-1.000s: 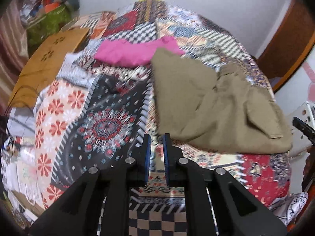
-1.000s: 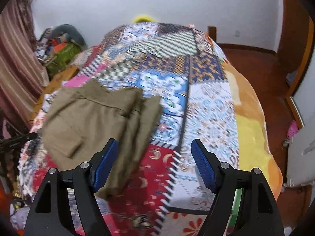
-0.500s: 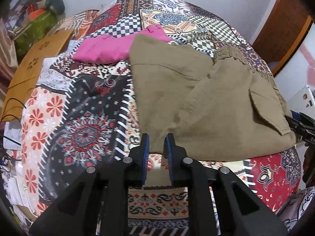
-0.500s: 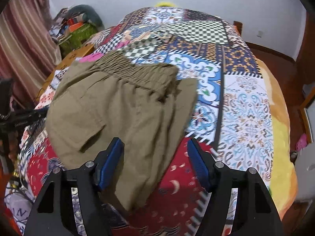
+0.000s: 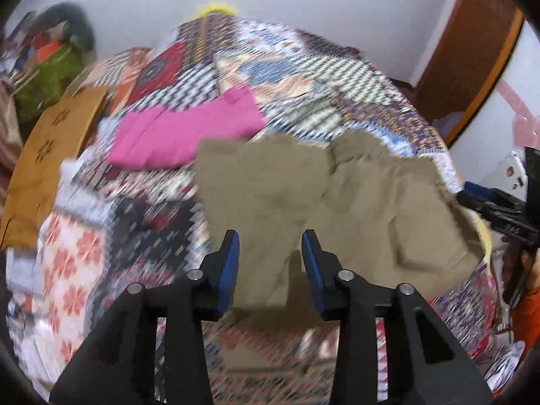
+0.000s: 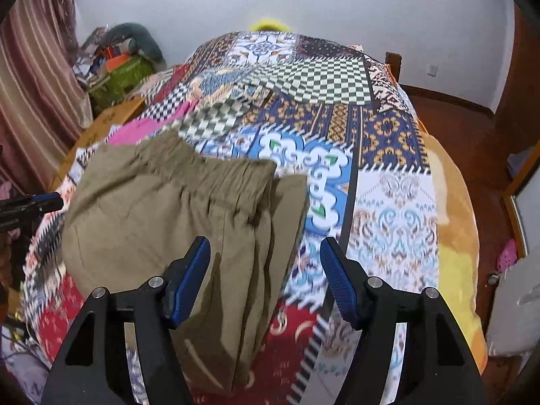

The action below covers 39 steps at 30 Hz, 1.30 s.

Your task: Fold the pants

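Now | left claw [image 5: 270,263] opening, pants [image 5: 303,195] edge between its fingers, unpinched | right claw [image 6: 265,280] apart over pants | bedspread [image 6: 395,202] beneath

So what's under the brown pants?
The brown pants lie on the patchwork quilt of a bed; it shows all around them. Behind them a pink cloth rests on the same quilt. Whatever is directly beneath the pants is covered.

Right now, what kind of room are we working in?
Most likely a home bedroom. The olive-green cloth pants lie on a bed under a multicoloured patchwork quilt, a striped maroon curtain hangs at the left, and a heap of household clutter sits in the far corner.
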{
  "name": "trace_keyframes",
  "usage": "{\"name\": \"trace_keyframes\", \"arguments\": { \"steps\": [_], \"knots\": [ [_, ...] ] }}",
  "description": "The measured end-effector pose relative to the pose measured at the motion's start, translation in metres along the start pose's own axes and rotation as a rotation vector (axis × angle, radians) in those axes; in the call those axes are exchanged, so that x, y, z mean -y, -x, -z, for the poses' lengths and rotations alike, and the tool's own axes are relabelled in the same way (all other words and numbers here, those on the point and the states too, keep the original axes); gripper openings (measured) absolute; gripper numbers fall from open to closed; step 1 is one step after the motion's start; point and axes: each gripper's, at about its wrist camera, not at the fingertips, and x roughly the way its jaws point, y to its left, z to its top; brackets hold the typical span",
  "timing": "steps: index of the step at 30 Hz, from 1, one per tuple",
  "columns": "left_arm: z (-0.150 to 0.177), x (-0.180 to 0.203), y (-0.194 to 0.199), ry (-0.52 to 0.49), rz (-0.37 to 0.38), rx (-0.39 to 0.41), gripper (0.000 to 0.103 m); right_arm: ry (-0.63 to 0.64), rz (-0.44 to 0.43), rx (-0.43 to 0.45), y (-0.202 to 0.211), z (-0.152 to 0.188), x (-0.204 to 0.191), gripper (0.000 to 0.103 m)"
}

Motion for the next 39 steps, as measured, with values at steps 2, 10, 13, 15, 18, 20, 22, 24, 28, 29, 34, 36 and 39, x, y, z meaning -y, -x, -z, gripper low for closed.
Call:
{"name": "trace_keyframes", "arguments": {
  "steps": [2,10,13,15,18,20,22,24,28,29,34,36,39],
  "knots": [
    [-0.012,0.013,-0.007,-0.013,0.029,0.003,0.045,0.001,-0.013,0.007,-0.006,-0.006,-0.001,0.064],
    [-0.035,0.067,-0.050,-0.147,0.042,-0.011,0.046,0.046,-0.050,0.004,-0.031,-0.023,-0.006,0.040],
    [-0.037,0.068,-0.072,-0.160,0.029,-0.047,0.047,0.066,-0.030,-0.016,-0.044,-0.024,-0.004,0.036],
    [-0.038,0.064,-0.083,-0.153,0.035,-0.068,0.047,0.057,-0.034,-0.032,-0.052,-0.024,0.000,0.035],
    [-0.036,0.062,-0.086,-0.147,0.042,-0.068,0.048,0.043,-0.046,-0.040,-0.055,-0.024,0.004,0.035],
    [-0.036,0.062,-0.078,-0.153,0.038,-0.046,0.048,0.045,-0.042,-0.035,-0.049,-0.026,0.004,0.036],
    [-0.036,0.063,-0.068,-0.159,0.020,-0.017,0.049,0.048,-0.035,-0.026,-0.043,-0.028,0.002,0.036],
    [-0.035,0.061,-0.059,-0.170,-0.001,0.005,0.049,0.053,-0.032,-0.028,-0.036,-0.029,0.000,0.036],
    [-0.033,0.052,-0.037,-0.151,-0.012,0.045,0.058,0.052,-0.020,-0.023,-0.021,-0.028,-0.005,0.043],
    [-0.030,0.047,-0.029,-0.135,-0.015,0.067,0.062,0.053,-0.015,-0.020,-0.017,-0.027,-0.006,0.047],
    [-0.020,0.029,0.000,-0.075,-0.044,0.144,0.071,0.049,0.004,-0.002,0.002,-0.020,-0.014,0.057],
    [-0.014,0.021,0.007,-0.057,-0.050,0.147,0.071,0.046,0.005,0.021,0.008,-0.017,-0.016,0.062],
    [-0.005,0.011,0.012,-0.035,-0.056,0.140,0.072,0.043,0.012,0.026,0.013,-0.012,-0.019,0.064]
  ]
}}
